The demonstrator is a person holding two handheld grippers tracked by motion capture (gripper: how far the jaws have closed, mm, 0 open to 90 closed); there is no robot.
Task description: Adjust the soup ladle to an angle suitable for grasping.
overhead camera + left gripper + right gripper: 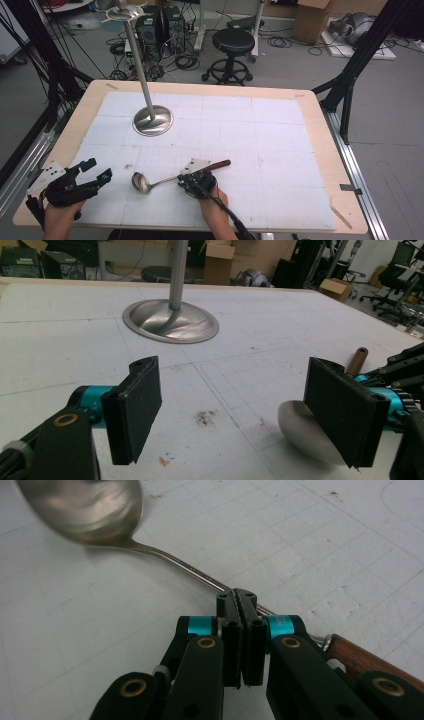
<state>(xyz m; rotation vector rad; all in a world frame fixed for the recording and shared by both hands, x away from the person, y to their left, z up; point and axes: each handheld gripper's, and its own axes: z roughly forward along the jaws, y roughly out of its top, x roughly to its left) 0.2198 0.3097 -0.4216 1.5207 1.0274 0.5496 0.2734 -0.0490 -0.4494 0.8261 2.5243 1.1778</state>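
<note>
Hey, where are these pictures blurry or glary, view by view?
Right gripper view: the ladle bowl is smeared and bright with glare, while the right tongs look sharp. Left gripper view: the stand base shows soft reflections; the background is slightly soft. High view: even light, faint shadows.

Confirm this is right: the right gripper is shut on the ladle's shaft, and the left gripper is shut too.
Wrong about the left gripper: the left gripper view shows its jaws wide apart, holding nothing. The right gripper is indeed shut on the ladle shaft.
</note>
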